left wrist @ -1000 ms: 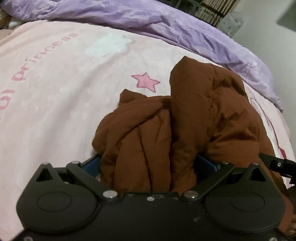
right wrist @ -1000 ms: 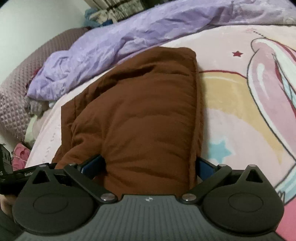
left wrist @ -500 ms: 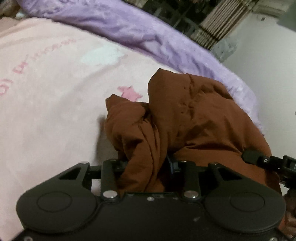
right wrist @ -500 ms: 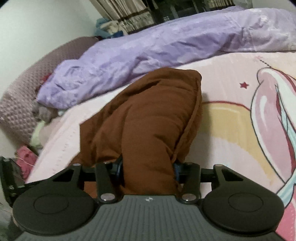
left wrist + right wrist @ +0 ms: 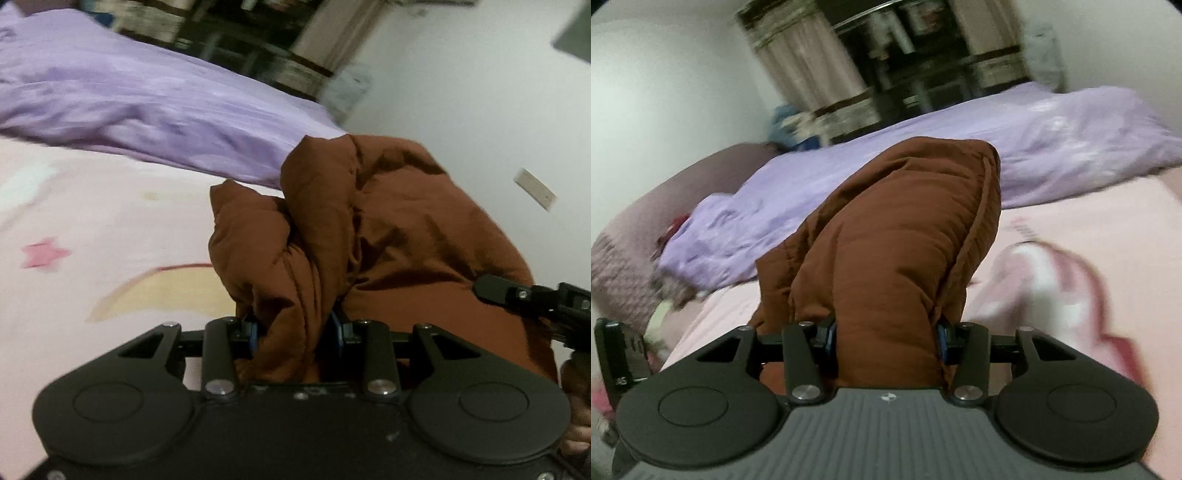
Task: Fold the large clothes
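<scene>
A padded brown jacket (image 5: pixel 388 229) hangs bunched above the pink bed. In the left wrist view my left gripper (image 5: pixel 295 332) is shut on a gathered fold of it, blue pads pressing the cloth from both sides. The right gripper's black tip (image 5: pixel 517 295) pokes in at the right edge against the same garment. In the right wrist view my right gripper (image 5: pixel 886 339) is shut on a thick roll of the brown jacket (image 5: pixel 905 236), which rises ahead of it and hides the fingertips. Part of the left gripper (image 5: pixel 617 362) shows at the left edge.
A pink printed bedspread (image 5: pixel 92 206) lies below. A crumpled purple duvet (image 5: pixel 1052 147) runs along the far side, a mauve quilted headboard (image 5: pixel 624 258) at the left. Curtains and a dark window (image 5: pixel 886 74) stand behind; a white wall (image 5: pixel 480 92) is at the right.
Both grippers closed on the jacket and lifted it off the bed. The views tipped up, so the curtains and wall now show behind the raised garment.
</scene>
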